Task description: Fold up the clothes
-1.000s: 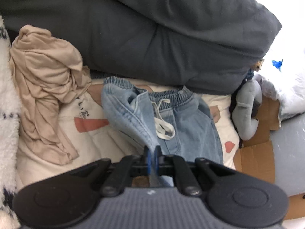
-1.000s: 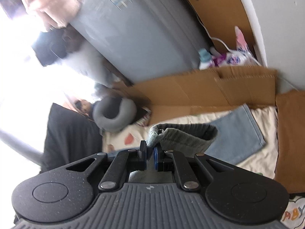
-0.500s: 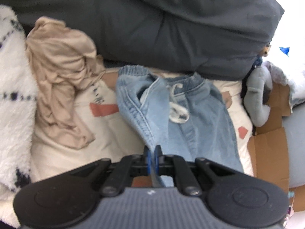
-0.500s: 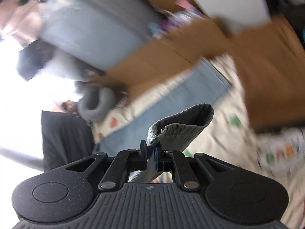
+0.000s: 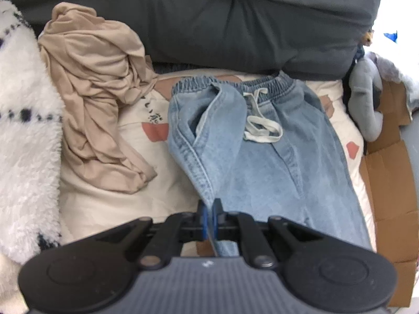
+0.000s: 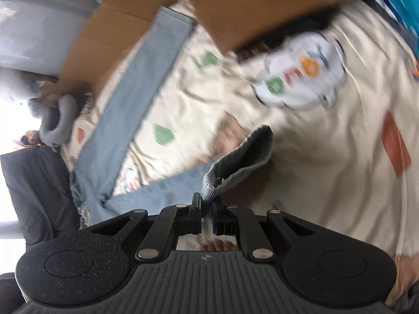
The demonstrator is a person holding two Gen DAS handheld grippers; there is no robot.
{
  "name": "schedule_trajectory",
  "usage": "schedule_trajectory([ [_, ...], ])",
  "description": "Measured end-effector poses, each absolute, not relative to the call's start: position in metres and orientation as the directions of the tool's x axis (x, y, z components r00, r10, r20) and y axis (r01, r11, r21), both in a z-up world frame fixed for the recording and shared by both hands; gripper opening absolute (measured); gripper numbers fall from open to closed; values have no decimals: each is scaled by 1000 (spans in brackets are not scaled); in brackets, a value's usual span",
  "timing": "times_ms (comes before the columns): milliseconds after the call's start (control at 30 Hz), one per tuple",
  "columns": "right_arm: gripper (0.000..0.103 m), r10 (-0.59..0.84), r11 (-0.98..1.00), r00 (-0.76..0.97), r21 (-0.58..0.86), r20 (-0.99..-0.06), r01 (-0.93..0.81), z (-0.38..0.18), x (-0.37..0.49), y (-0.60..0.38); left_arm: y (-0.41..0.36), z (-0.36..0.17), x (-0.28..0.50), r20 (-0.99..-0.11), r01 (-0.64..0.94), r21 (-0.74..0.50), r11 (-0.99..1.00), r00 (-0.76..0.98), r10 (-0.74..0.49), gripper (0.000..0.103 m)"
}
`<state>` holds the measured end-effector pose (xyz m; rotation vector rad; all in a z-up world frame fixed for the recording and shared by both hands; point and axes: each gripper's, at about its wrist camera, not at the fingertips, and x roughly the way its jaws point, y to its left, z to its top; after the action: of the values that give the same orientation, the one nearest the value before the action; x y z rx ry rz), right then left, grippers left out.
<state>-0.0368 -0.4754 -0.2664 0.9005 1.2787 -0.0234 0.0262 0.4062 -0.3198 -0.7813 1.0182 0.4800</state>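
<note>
light denim trousers [image 5: 264, 154] lie waist-up on the cream printed quilt [image 5: 110, 201], one leg [image 6: 136, 78] laid out straight. left gripper [image 5: 209, 217] is clenched on the side seam; right gripper [image 6: 208, 209] is clamped on the other leg's hem [image 6: 243, 157], lifted. judged step: lengthwise fold, early. next: lay leg onto leg, seams aligned. beige garment [image 5: 99, 89] beside; dark pillow [image 5: 209, 18] behind; cardboard [image 5: 387, 172] at the edge.

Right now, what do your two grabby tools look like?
Both look alike. The left tool and right tool each have a dark grey ribbed body, two round black side discs, black linkage bars with silver rivets, and blue-padded fingertips. No cables or sleeves show.
</note>
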Motion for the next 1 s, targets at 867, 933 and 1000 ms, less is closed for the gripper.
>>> schedule_trajectory([
  [867, 11, 463, 750, -128, 310, -877, 585, -396, -83, -453, 410, -379, 31, -943, -693, -210, 689, 331, 46, 7],
  [933, 21, 458, 759, -126, 314, -880, 571, -396, -80, -453, 414, -379, 30, -937, -699, -221, 680, 345, 49, 13],
  [1000, 41, 425, 783, -115, 301, -898, 544, -394, -76, -455, 419, -374, 30, -927, -702, -221, 678, 366, 77, 23],
])
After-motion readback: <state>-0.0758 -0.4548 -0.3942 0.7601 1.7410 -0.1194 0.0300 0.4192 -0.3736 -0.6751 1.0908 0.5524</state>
